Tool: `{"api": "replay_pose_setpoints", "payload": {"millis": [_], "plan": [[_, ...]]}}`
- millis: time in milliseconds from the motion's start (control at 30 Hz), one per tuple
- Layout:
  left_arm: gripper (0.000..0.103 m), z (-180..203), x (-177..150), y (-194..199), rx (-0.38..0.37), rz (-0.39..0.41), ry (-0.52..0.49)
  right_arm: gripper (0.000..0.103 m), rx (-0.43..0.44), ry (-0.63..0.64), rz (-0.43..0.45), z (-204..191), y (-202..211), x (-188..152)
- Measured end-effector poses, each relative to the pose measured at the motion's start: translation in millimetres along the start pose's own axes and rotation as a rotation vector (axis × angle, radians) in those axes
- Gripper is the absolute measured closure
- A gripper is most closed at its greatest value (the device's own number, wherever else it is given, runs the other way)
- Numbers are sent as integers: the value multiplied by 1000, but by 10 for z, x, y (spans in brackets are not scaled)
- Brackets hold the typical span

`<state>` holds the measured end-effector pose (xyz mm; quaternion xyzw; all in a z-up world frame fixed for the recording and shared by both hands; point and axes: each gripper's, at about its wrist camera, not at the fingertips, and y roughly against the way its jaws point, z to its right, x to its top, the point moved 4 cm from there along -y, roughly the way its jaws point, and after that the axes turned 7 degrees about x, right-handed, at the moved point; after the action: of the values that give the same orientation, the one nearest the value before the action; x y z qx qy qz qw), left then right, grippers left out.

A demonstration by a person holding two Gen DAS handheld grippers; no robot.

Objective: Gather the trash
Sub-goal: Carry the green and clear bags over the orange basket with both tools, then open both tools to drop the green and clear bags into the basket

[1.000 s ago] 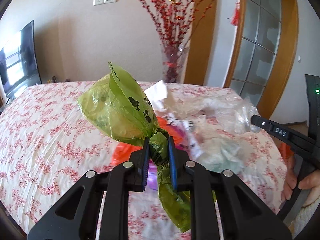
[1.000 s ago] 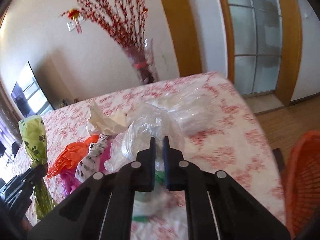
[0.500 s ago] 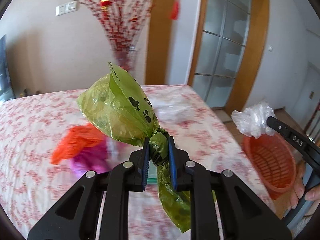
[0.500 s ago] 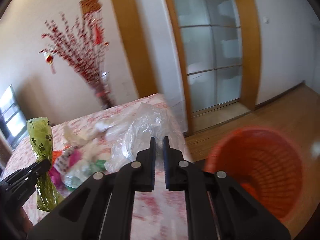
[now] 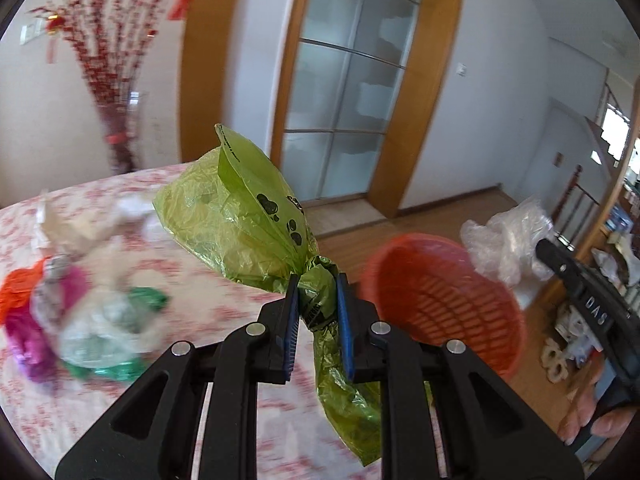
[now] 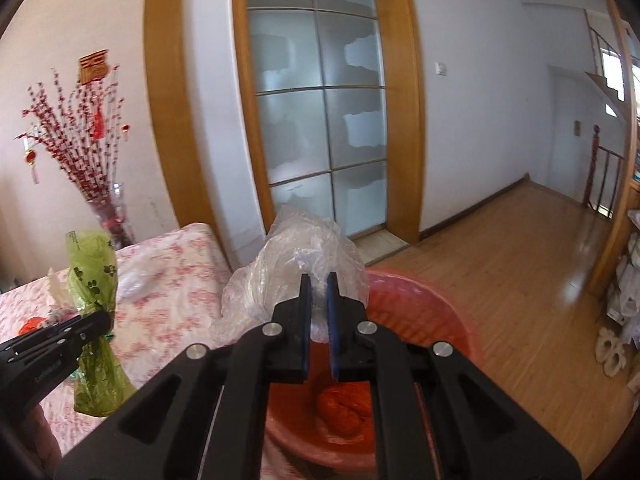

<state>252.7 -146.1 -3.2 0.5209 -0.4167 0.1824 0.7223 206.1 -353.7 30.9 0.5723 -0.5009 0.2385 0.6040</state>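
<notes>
My left gripper (image 5: 318,284) is shut on the twisted neck of a green plastic bag with black paw prints (image 5: 236,216), held above the table's right part. My right gripper (image 6: 318,284) is shut on a crumpled clear plastic bag (image 6: 296,256) and holds it over the near rim of an orange basket (image 6: 416,312). The basket (image 5: 440,300) stands on the floor just right of the table and has an orange lump inside. In the left wrist view the clear bag (image 5: 504,236) hangs at the basket's right side.
A table with a red-flowered cloth (image 5: 240,360) carries a pile of loose trash (image 5: 80,304): orange, magenta, green and clear plastic and white paper. A vase of red branches (image 6: 108,216) stands behind it. A glass door (image 6: 320,120) and wooden floor (image 6: 520,260) lie to the right.
Both grippers swung right, away from the trash pile, each still holding its bag. The orange basket has come into view, and the clear bag is now over it.
</notes>
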Motion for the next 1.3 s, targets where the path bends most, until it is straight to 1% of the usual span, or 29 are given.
{"api": "replay_pose_setpoints", "payload": {"millis": [167,267,367,600,1000,1100,1133,1167,1200,1233,1267,1300], "plan": [[86,443,33,-156,-79,-14,-52,95,-45,-44,-2,320,-12,-59],[86,635,22,-203,-118,-20,-81,94,-65,-71,-6,505,-28,-85],[86,799,2,-254,-142,-28,-106,95,-80,-93,-11,648,-52,-123],[86,1000,-84,-392,-162,-56,-136,95,-90,-111,-19,791,-145,-167],[86,1210,-167,-568,-187,-104,-156,94,-108,-141,-37,914,-261,-237],[85,1253,-177,-621,-189,-115,-154,94,-101,-152,-42,938,-281,-244],[81,1256,-178,-633,-188,-118,-153,93,-97,-154,-44,941,-292,-241],[74,1260,-189,-658,-185,-124,-153,89,-95,-155,-46,951,-301,-244],[69,1258,-196,-674,-182,-128,-152,89,-95,-158,-47,963,-310,-250],[59,1248,-205,-689,-175,-131,-150,88,-96,-162,-49,972,-322,-256],[55,1230,-217,-705,-166,-134,-145,84,-94,-165,-52,981,-336,-262],[54,1216,-227,-718,-161,-138,-143,81,-90,-167,-56,991,-341,-268]]}}
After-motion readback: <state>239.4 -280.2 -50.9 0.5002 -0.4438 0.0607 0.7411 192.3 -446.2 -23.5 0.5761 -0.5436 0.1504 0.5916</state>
